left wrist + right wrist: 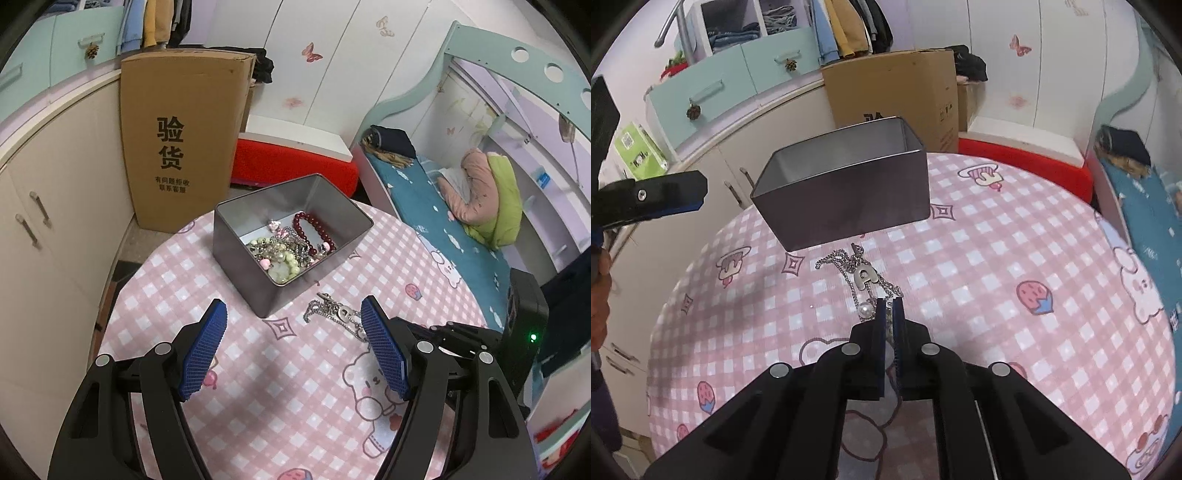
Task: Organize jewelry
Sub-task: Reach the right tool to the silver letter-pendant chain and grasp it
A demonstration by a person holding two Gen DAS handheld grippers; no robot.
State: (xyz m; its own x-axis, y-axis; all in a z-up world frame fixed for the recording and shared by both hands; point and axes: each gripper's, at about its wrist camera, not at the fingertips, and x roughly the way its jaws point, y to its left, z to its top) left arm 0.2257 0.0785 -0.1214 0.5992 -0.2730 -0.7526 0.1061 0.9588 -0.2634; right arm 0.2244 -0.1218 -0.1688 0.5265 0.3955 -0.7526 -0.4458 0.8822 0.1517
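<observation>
While the only readable writing is on the tall cardboard box [181, 140] behind the table, it's big: two bold black characters, 验货, with smaller lines of print under them that are too small for me to make out. No brand names anywhere that I can see.

Counts: one grey metal tin [280, 236], open top, with a jumble of jewelry inside, including one dark red bead bracelet [310, 229], some pale green beads and silvery bits all tangled. One silver chain necklace [862, 275] lies on the cloth just in front of the tin, with a letter-shaped pendant and a pearl on it.

Two grippers. The left gripper [293, 345] is spread wide with nothing between its blue pads, hanging above the table near the tin. The right gripper [885, 308] is pinched closed on the near end of the necklace chain.

The surface is a round table [1015, 266] with a pink checked cloth with cartoon bears and strawberries. Kid's bedroom: mint drawers, butterfly stickers on white wardrobe doors, bed with a blue sheet.
</observation>
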